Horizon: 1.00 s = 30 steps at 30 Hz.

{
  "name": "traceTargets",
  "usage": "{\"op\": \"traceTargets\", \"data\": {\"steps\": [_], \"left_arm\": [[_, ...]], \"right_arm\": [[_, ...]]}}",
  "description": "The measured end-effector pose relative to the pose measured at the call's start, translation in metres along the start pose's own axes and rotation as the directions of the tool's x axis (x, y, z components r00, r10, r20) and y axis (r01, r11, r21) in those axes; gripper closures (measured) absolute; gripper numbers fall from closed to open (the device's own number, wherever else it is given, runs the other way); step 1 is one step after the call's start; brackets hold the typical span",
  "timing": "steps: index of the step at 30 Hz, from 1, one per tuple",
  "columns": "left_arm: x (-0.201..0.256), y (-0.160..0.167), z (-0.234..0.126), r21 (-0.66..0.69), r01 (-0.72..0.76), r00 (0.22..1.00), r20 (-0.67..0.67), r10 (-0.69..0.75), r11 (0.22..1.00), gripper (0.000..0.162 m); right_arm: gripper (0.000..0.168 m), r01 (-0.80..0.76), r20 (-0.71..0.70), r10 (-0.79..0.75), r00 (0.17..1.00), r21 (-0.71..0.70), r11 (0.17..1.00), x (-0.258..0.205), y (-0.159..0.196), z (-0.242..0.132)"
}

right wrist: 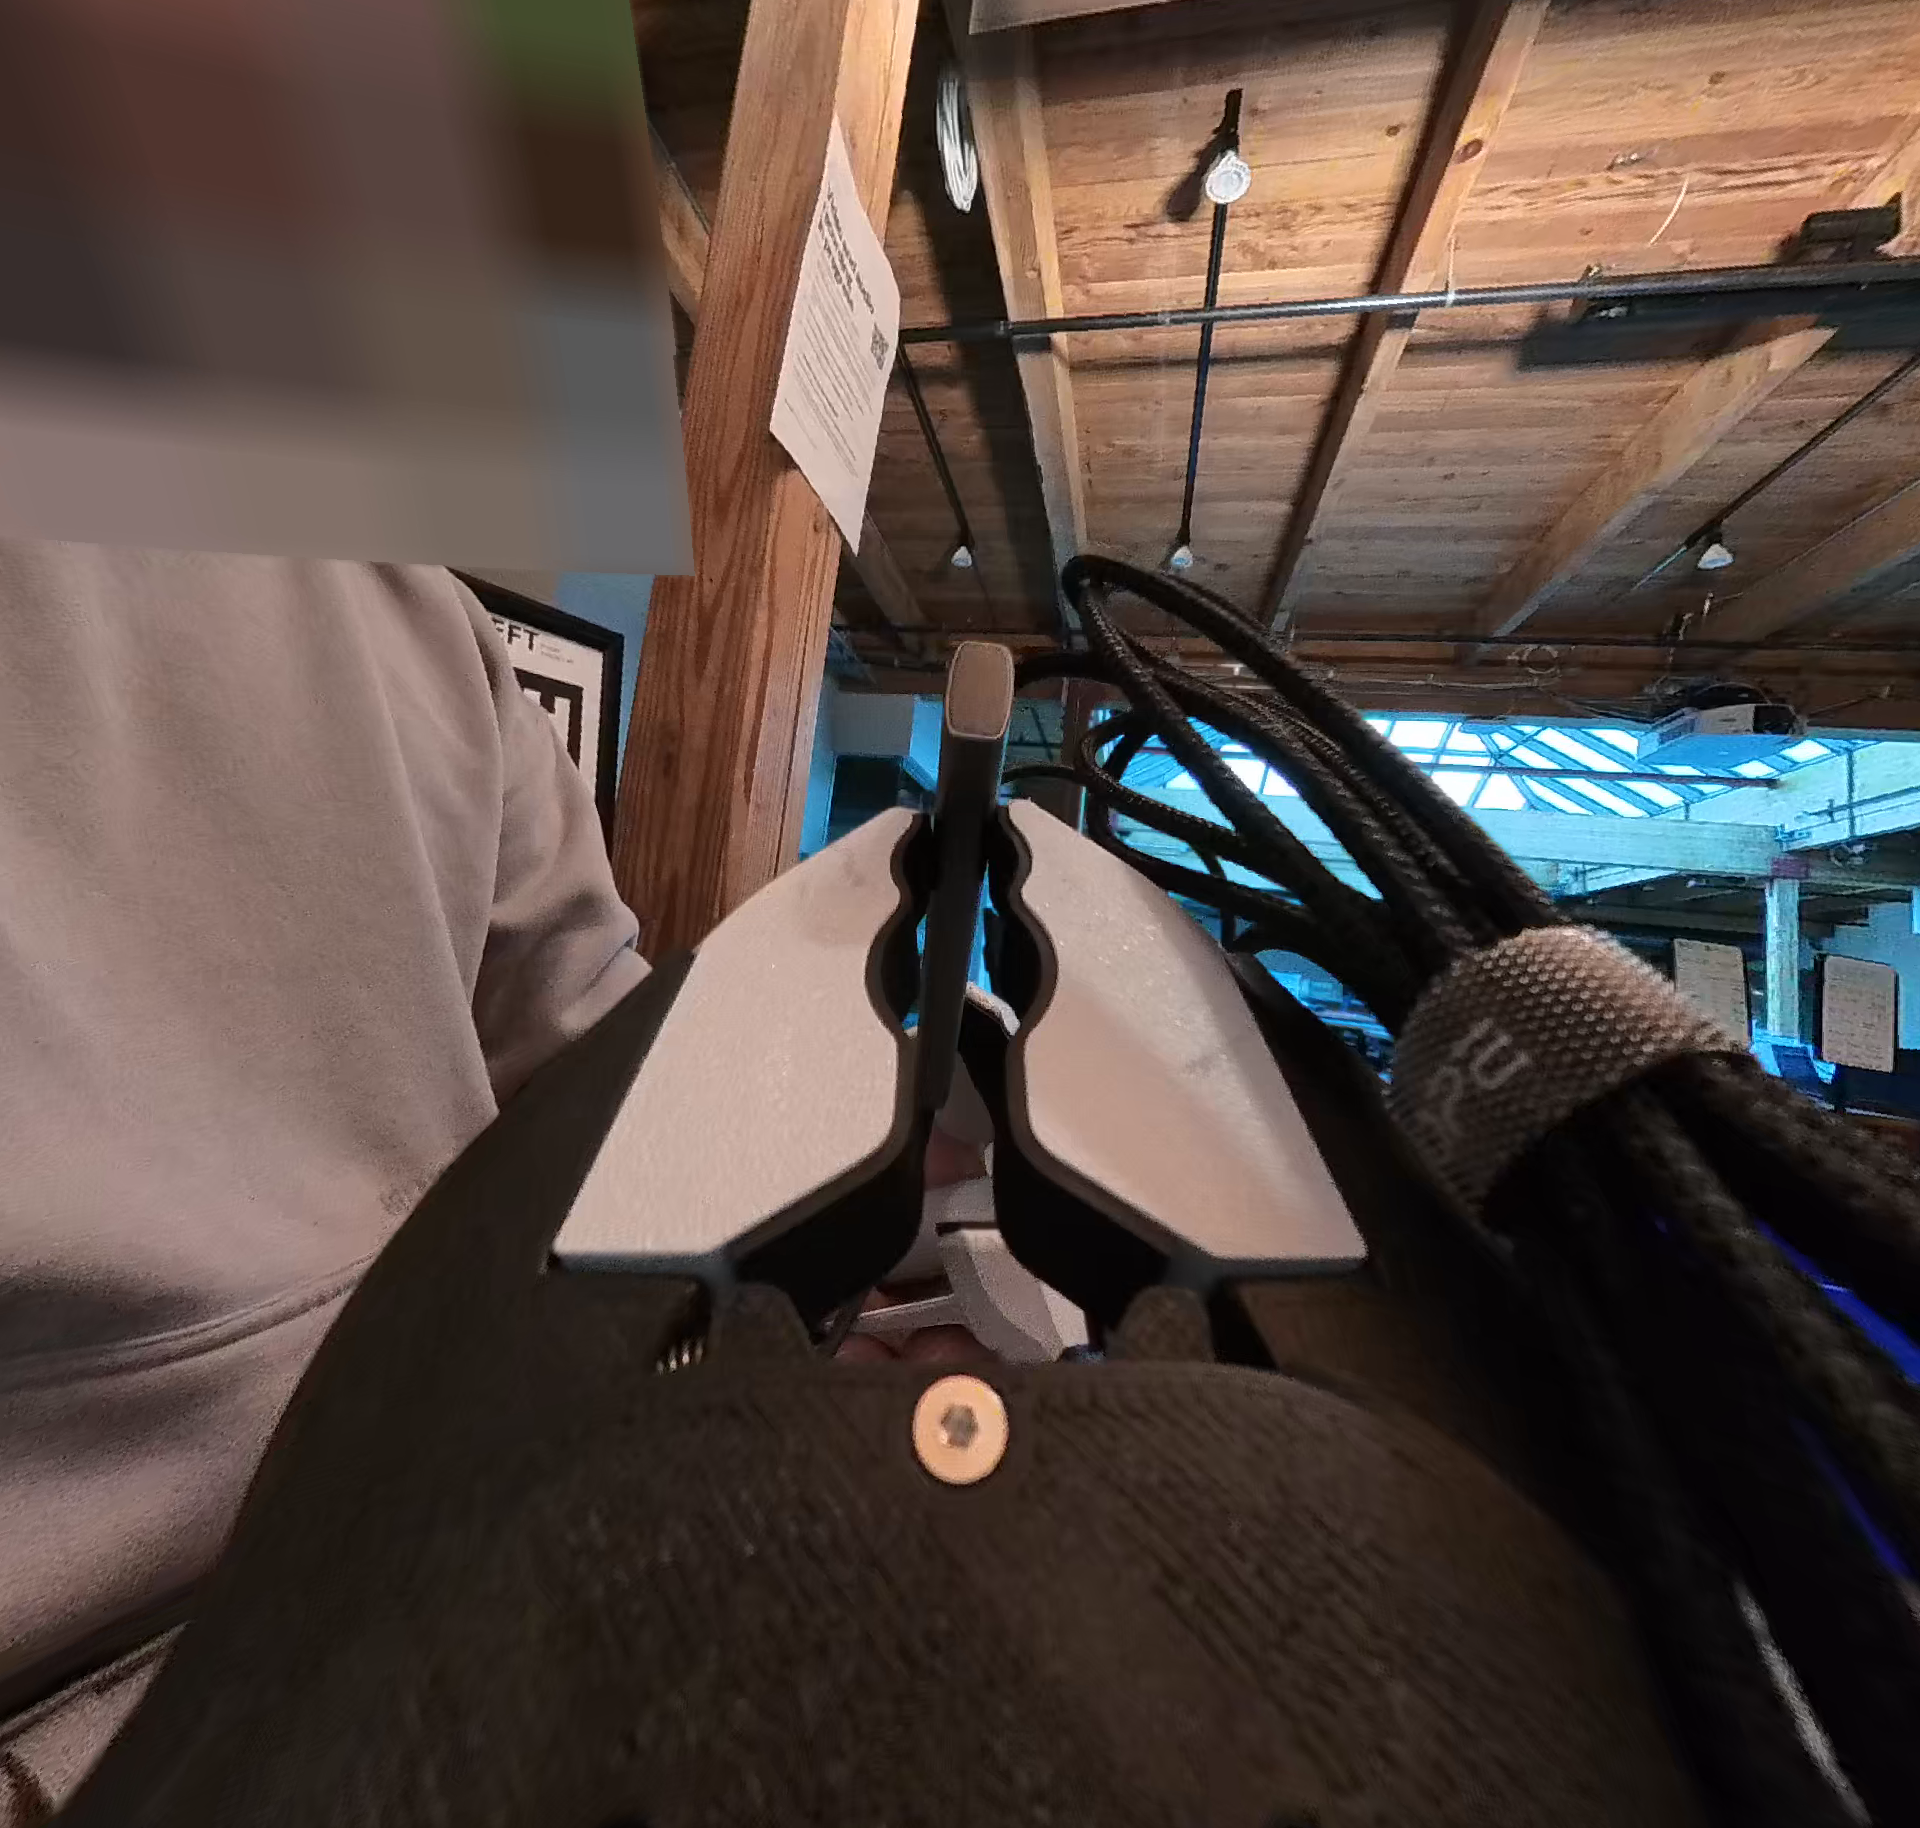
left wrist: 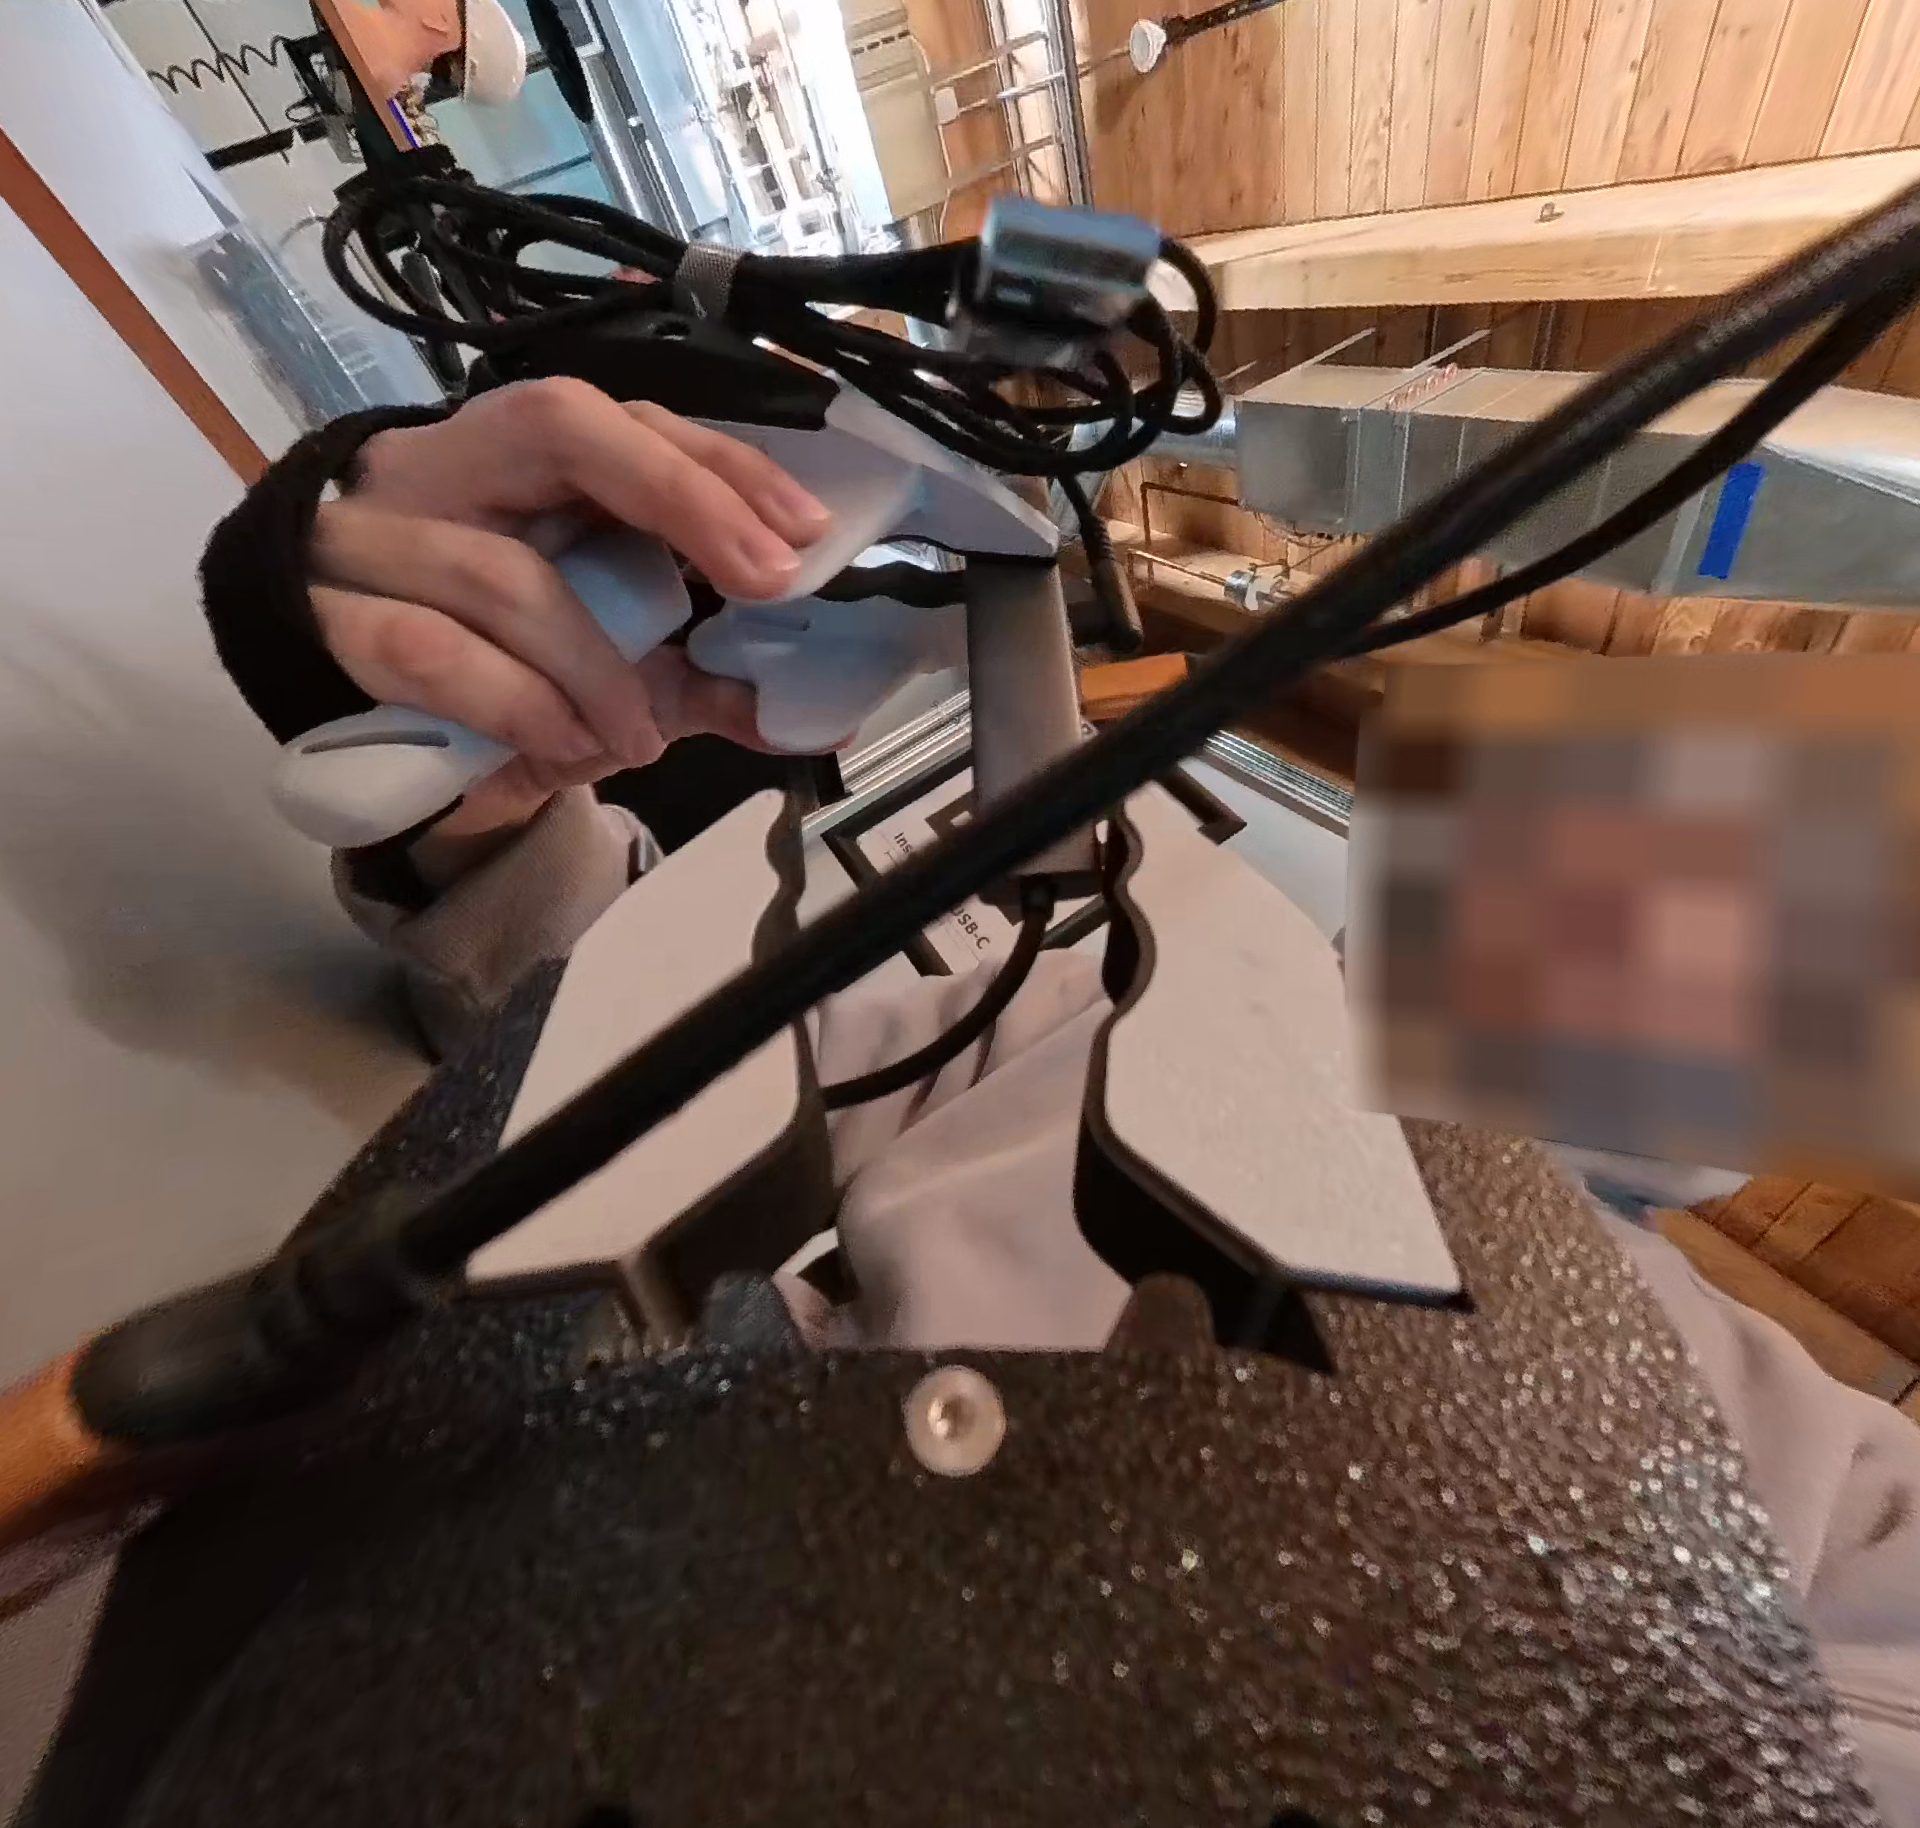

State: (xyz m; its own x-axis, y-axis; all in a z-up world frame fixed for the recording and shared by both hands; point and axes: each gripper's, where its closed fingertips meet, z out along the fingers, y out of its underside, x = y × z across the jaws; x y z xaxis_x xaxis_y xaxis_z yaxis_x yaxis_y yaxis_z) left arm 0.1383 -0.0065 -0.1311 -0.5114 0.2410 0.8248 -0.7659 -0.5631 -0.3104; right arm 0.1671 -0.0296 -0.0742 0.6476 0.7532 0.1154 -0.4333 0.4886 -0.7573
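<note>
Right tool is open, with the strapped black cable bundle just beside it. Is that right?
Not quite. The right tool is shut, clamping a slim grey device between its fingers, as the right wrist view shows. The strapped black cable bundle is indeed just beside it.

Materials-wise: the right hand-held gripper (right wrist: pixel 961 843) is showing matt light-grey plastic finger plates, lightly scuffed, on a grainy black printed body with a shiny metal screw (right wrist: pixel 959 1431). It's pinching a thin dark slab (right wrist: pixel 961 905), smooth and matt, looking like anodised metal. The cable bundle (right wrist: pixel 1299 843) is wearing black braided cloth sleeving, with a woven fabric strap (right wrist: pixel 1538 1051) wrapping it. The left hand-held gripper (left wrist: pixel 956 957) is looking the same, its black base glittery and rough. The ceiling boards (right wrist: pixel 1351 272) are looking like raw knotty wood, the post (right wrist: pixel 769 428) is carrying a matt paper sheet (right wrist: pixel 836 324), and the duct (left wrist: pixel 1507 469) is looking like dull sheet metal.
</note>
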Motion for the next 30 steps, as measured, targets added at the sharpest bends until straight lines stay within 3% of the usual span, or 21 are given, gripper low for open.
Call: {"op": "traceTargets", "data": {"steps": [4, 7, 9, 13, 15, 19, 22, 25, 27, 29, 30], "left_arm": [[-0.006, 0.001, 0.0, -0.023, -0.098, 0.993, 0.061, 0.1, 0.995, 0.104], [-0.009, -0.023, -0.012, 0.046, -0.287, 0.941, 0.202, 0.273, 0.957, 0.105], [0.005, -0.028, -0.014, 0.049, -0.35, 0.923, 0.192, 0.335, 0.936, 0.11], [-0.002, 0.004, -0.001, -0.162, -0.233, 0.952, 0.164, 0.259, 0.959, 0.107], [-0.005, 0.008, 0.006, -0.149, -0.168, 0.971, 0.143, 0.19, 0.974, 0.113], [0.007, 0.005, 0.015, -0.05, -0.023, 0.998, -0.054, 0.021, 0.998, 0.13], [-0.001, 0.001, 0.015, 0.017, -0.049, 0.997, -0.058, 0.05, 0.999, 0.139], [-0.01, -0.006, 0.011, 0.068, -0.138, 0.99, 0.02, 0.137, 0.988, 0.139], [-0.017, -0.018, 0.004, 0.094, -0.24, 0.962, 0.153, 0.224, 0.966, 0.139], [-0.025, -0.032, -0.008, 0.033, -0.435, 0.844, 0.364, 0.394, 0.9, 0.139], [-0.028, -0.04, -0.015, -0.04, -0.544, 0.727, 0.475, 0.495, 0.838, 0.139]], "right_arm": [[0.157, 0.012, -0.014, -0.013, 1.0, -0.035, 0.999, 0.002, 0.001, -0.004], [0.158, 0.018, -0.012, -0.019, 1.0, -0.054, 0.998, 0.001, -0.001, -0.007], [0.158, 0.021, -0.015, -0.023, 1.0, -0.07, 0.997, 0.001, 0.0, -0.007], [0.157, -0.001, 0.011, 0.002, 1.0, -0.059, 0.998, -0.001, 0.003, -0.005], [0.157, -0.006, 0.015, 0.008, 1.0, -0.076, 0.997, -0.001, 0.009, -0.004], [0.158, -0.006, -0.002, 0.006, 1.0, -0.076, 0.997, 0.002, 0.011, -0.006], [0.158, -0.007, -0.016, 0.006, 1.0, -0.091, 0.996, 0.004, 0.012, -0.01], [0.157, -0.04, -0.079, 0.029, 0.996, -0.129, 0.991, 0.014, 0.018, -0.017], [0.149, -0.065, -0.218, 0.025, 0.976, -0.179, 0.982, 0.034, 0.026, -0.023], [0.133, -0.091, -0.355, -0.004, 0.935, -0.25, 0.964, 0.054, 0.039, -0.028], [0.122, -0.128, -0.414, 0.004, 0.91, -0.273, 0.953, 0.062, 0.044, -0.03]]}}
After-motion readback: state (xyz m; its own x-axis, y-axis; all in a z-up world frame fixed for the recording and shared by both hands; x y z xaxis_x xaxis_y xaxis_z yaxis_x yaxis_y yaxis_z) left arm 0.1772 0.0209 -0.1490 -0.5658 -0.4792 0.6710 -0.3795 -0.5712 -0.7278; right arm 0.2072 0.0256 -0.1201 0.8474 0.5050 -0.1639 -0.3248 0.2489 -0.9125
